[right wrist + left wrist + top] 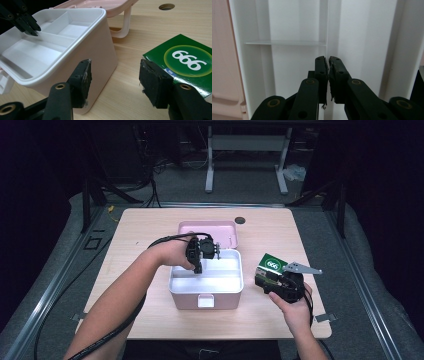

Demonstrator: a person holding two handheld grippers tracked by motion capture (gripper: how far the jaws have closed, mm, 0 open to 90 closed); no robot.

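A pink storage box (206, 296) stands open mid-table, its lid (207, 228) folded back. Inside sits a white divided tray (227, 281). My left gripper (198, 268) reaches down into the tray and is shut on a thin upright divider wall (328, 37); its tips also appear at the divider (32, 30) in the right gripper view. A green carton marked 666 (273, 264) lies to the right of the box. My right gripper (263, 279) is open, low over the table between the box wall (100, 50) and the carton (186, 60), one pad (156, 85) at the carton's near corner.
A round cable hole (240, 220) sits in the wooden table (150, 227) behind the lid. The box's white front latch (205, 300) faces me. Black cables trail off the left side. A metal stand (247, 145) is on the floor beyond the table.
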